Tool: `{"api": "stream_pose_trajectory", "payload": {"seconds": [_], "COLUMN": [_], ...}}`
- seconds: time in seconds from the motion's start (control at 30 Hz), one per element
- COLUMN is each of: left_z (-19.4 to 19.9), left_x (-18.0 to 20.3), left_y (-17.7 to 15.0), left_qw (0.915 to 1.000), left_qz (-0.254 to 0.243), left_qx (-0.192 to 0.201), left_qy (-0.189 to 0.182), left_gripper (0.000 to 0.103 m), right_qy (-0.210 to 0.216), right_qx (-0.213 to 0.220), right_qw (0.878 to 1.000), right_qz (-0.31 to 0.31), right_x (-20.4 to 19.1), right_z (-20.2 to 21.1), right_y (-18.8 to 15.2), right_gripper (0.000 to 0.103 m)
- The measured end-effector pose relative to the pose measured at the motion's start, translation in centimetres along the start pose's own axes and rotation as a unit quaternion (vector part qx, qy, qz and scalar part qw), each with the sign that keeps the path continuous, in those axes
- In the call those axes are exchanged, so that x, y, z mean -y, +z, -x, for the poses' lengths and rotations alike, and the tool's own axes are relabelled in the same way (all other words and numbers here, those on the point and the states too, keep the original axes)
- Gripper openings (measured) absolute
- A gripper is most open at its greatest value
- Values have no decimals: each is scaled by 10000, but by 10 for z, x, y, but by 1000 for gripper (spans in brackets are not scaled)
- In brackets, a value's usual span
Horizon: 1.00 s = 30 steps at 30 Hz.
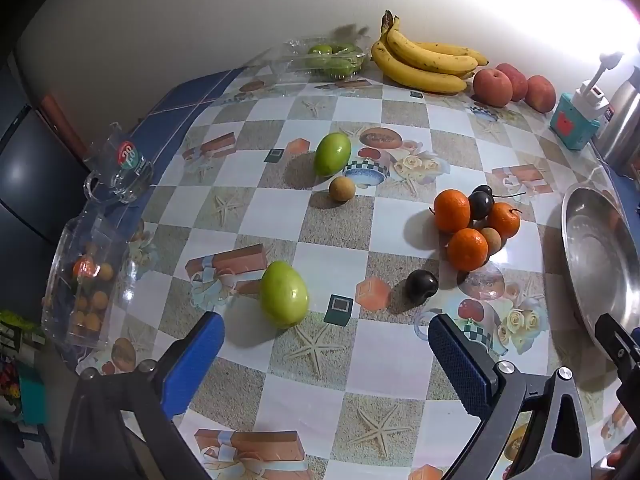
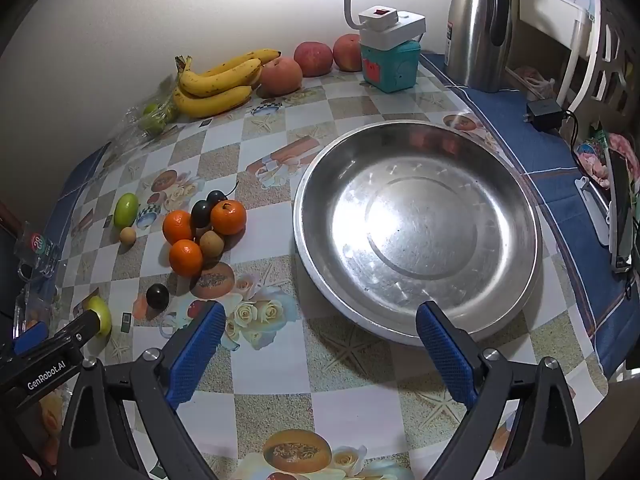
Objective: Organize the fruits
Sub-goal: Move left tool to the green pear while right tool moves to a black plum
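My left gripper (image 1: 326,332) is open and empty above the table, just short of a near green fruit (image 1: 283,294). A dark plum (image 1: 421,286) lies to its right. A second green fruit (image 1: 332,154) and a small tan fruit (image 1: 341,189) lie farther back. A heap of three oranges (image 1: 466,248), dark plums and tan fruits sits at right; it also shows in the right wrist view (image 2: 186,257). My right gripper (image 2: 320,332) is open and empty at the near rim of the empty steel bowl (image 2: 500,184).
Bananas (image 1: 424,62), three apples (image 1: 494,87) and a clear pack of green fruit (image 1: 332,56) line the back wall. A glass mug (image 1: 120,168) and a clear box of small fruits (image 1: 80,280) stand at the left edge. A teal box (image 2: 390,66), a steel flask (image 2: 478,28).
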<state>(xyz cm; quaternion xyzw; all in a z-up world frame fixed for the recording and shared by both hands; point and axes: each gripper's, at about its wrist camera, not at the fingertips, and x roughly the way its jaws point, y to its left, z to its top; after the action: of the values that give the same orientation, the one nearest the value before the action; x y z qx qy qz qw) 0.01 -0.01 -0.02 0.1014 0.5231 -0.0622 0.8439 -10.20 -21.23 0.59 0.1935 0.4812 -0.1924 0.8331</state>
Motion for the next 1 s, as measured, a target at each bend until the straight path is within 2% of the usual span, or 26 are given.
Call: {"api": "stream_pose_trajectory", "payload": {"seconds": [0.77,1.0], "left_z": [-4,-4], "left_x": [-1,-1], "left_y": [-4,-3], "left_qw": [9999,10000], "left_qz": [80,44], "left_qx": [33,48], "left_qy": [-88,14], "left_gripper": [103,103], "right_qy": [6,-8], "right_qx": [-17,-64], "right_qw": [10000,10000], "right_qz": [-8,25], "right_x": [0,-3], "right_z": [-1,-4], "right_y": [0,-2], "right_gripper": [96,96]}}
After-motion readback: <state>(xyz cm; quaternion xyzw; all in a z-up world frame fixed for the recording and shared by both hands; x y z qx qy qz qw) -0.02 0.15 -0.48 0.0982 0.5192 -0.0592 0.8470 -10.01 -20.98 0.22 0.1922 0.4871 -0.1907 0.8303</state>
